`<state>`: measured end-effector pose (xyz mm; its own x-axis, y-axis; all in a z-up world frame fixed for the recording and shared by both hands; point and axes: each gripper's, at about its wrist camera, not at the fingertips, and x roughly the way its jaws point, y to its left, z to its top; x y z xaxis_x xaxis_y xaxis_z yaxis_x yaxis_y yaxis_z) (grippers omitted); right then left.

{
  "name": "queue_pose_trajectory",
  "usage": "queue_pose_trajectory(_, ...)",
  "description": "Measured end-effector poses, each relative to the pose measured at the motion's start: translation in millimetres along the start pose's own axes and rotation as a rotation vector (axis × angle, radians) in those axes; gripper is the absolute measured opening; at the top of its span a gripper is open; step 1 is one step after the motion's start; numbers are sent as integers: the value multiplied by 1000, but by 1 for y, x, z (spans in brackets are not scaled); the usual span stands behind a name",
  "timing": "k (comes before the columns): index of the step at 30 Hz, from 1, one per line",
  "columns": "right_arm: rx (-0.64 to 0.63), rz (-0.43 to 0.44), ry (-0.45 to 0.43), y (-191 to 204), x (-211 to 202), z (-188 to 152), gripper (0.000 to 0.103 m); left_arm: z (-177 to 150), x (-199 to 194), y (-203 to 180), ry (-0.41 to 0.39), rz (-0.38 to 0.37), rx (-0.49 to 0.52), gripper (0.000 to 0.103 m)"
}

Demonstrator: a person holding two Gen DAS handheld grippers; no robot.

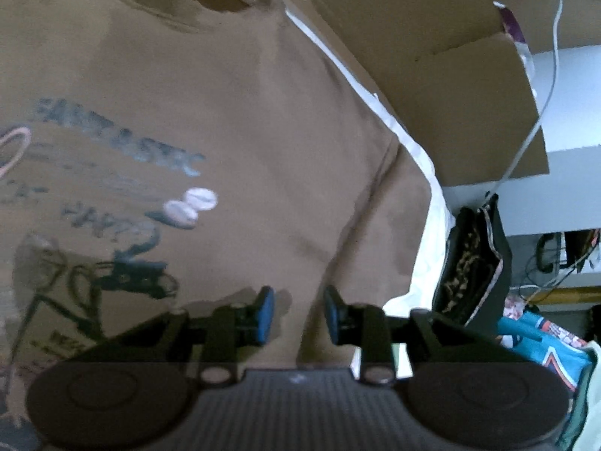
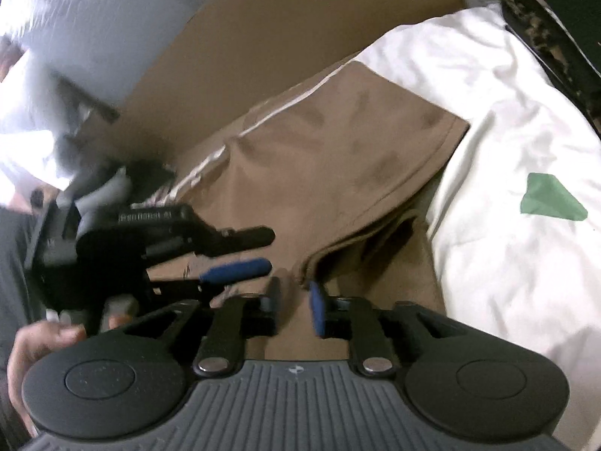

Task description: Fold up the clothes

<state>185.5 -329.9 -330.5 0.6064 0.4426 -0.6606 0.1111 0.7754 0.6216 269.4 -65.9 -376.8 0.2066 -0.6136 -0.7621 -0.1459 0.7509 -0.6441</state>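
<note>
Blue-padded left tongs (image 1: 298, 314) are seen parted, nothing between them, over the brown t-shirt (image 1: 233, 112) spread print-up on the white bedding (image 2: 507, 131). Right tongs (image 2: 295, 300) likewise apart, empty, at the sleeve fold (image 2: 338, 248). Risks judged: folded layers may be dragged by a low pad; collision possible, both tongs being close together.

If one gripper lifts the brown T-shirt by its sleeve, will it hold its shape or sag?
It would probably sag: the brown T-shirt lies flat and softly creased on the white sheet, like thin knit fabric. The sleeve already doubles over itself, so it likely drapes rather than stays stiff. It looks light, and a push would probably bunch it up rather than slide it.
</note>
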Motion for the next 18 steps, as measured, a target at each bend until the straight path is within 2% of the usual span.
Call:
queue_pose_trajectory(1,-6,-1,-3,2,-3,-2,36,-1,-3,1,-5,4,-1,30)
queue_pose_trajectory(5,-6,-9,-22,2,-17,-5,37,-1,-3,-11,-20,11,6,30)
queue_pose_trajectory(8,6,-46,-56,-5,-27,-1,37,-1,-14,-6,-27,8,14,30)
queue_pose_trajectory(13,61,-135,-137,-34,-38,11,37,2,-15,0,-24,7,6,31)
queue_pose_trajectory(18,85,-170,-198,-61,-39,24,37,3,-4,0,-6,5,39,32)
